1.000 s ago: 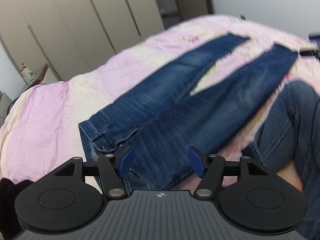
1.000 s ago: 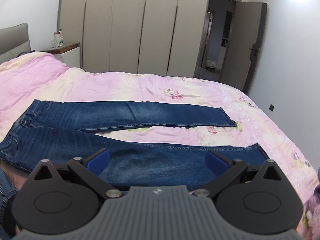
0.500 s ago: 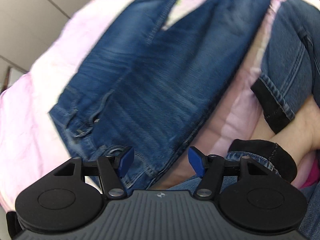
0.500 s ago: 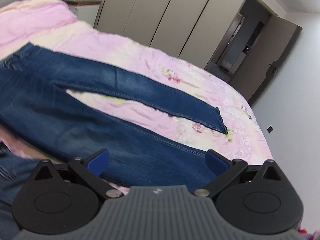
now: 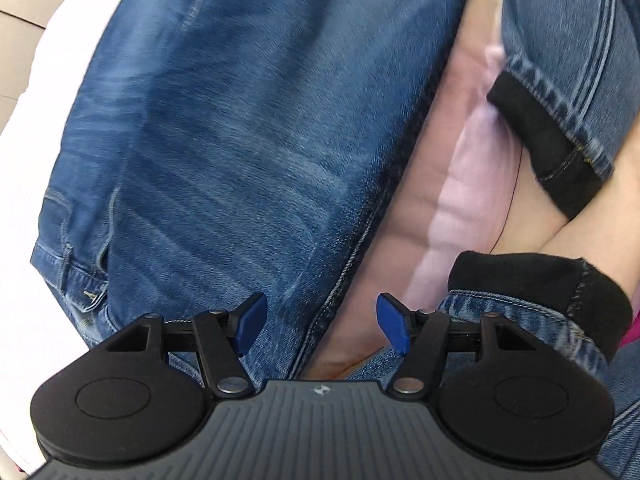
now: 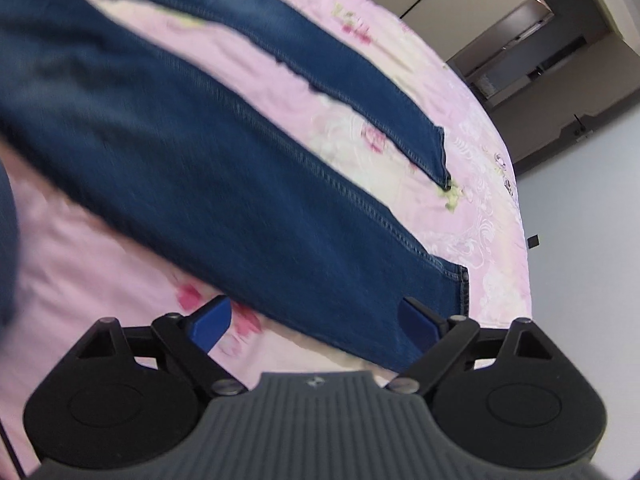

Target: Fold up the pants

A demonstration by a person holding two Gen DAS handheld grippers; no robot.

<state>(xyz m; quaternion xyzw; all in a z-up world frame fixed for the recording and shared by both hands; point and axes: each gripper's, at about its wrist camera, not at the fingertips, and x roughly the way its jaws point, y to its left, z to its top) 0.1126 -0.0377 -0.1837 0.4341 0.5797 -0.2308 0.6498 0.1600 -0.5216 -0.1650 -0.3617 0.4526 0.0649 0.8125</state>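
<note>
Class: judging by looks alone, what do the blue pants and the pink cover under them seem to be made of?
Blue pants: seemingly denim, matte; faded streaks and stitched seams. Pink floral bed cover: likely a soft woven cloth, slight sheen; wrinkles and printed flowers, fibre unclear.

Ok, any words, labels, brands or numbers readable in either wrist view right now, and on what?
None readable.
Small white emblem on the left gripper's grey ribbed body: a symbol, no letters.
Same emblem on the right gripper's body: no letters.
Blue denim pants: no legible tag or label.
</note>
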